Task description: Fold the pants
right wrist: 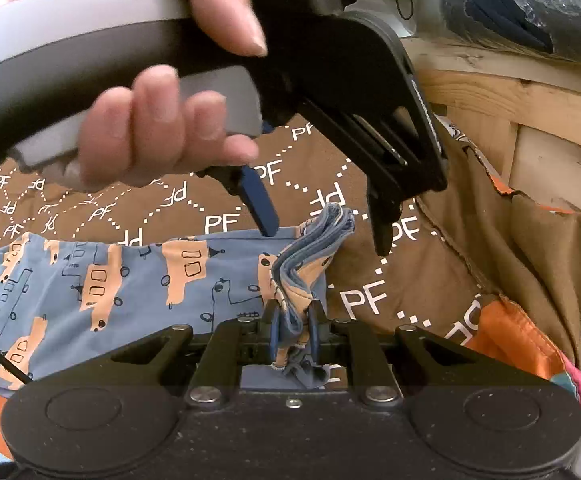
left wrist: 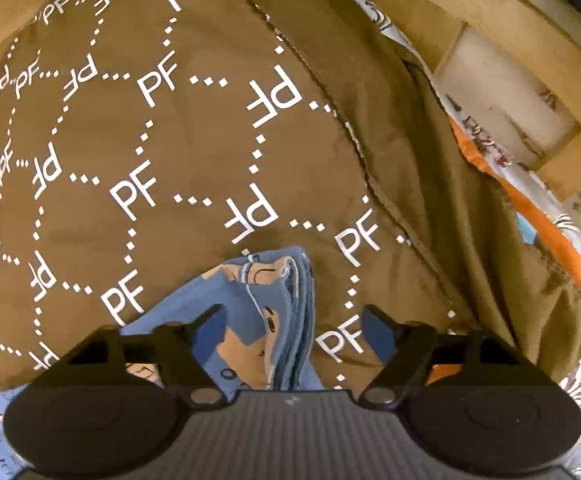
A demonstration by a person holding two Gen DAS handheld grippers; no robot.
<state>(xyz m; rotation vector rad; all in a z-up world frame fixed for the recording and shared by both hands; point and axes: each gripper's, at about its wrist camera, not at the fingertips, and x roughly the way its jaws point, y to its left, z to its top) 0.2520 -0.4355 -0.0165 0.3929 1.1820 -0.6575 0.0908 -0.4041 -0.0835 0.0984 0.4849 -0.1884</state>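
- Right wrist view: right tongs pressed together on a bunched, layered end of the pants, several thicknesses of cloth standing up between the blue pads.
- Pants are blue knit with orange vehicle print; they lie spread flat to the left on a brown bedspread printed with white "PF" letters and dotted lines. Only the pinched end is lifted.
- Left tongs seen from this view, held by the person's hand; jaws spread, tips hovering at the far edge of the pants, one blue pad just touching or just above the cloth — cannot tell which.
- Left wrist view: left tongs wide apart, straddling the folded stack of pants; nothing gripped.
- Wooden frame and an orange patterned sheet lie beyond the bedspread's edge to the right.
- Handling judgement: thin, soft, light fabric; it will sag and slide layer on layer, so a grip must catch all thicknesses at once.
- Best hold looks to be the stacked edge near the hem or waistband, where seams give bulk; a single layer would pull the fold apart.
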